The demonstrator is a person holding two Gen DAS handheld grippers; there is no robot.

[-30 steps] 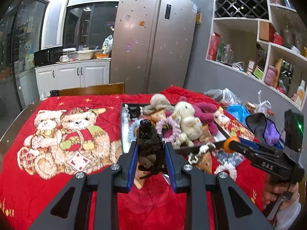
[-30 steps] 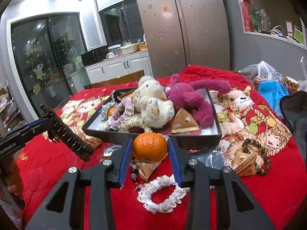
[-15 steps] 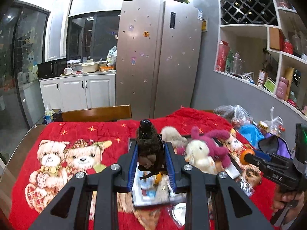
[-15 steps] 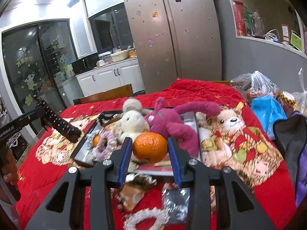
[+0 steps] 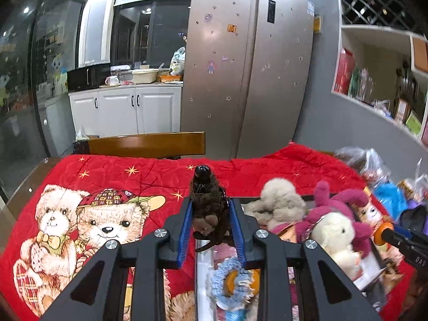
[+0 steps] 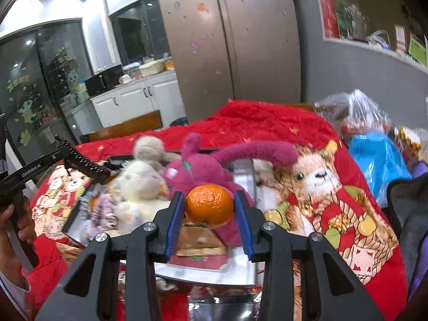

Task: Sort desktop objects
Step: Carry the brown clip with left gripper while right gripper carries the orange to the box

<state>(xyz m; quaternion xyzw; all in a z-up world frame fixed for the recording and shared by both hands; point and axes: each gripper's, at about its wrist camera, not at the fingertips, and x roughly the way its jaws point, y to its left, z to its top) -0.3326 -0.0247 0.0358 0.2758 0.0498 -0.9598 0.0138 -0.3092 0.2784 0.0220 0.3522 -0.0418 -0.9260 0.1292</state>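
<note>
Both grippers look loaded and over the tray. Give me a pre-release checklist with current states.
1. Left gripper clamps the dark brown furry plush toy: ok.
2. Right gripper clamps the round orange mandarin: ok.
3. Mandarin is over the shallow dark-rimmed tray: ok.
4. Brown toy is over the tray's left rim, not clearly inside: not ok.
5. Bare tray floor under either item: cannot tell; magenta long-eared plush and cream plush crowd it.

Tray (image 5: 203,262) lies on blanket (image 5: 149,176), right of the printed bears (image 5: 88,222); plush toys (image 5: 331,230) in tray. Chair (image 5: 147,144) behind table, fridge (image 5: 246,80) beyond.
</note>
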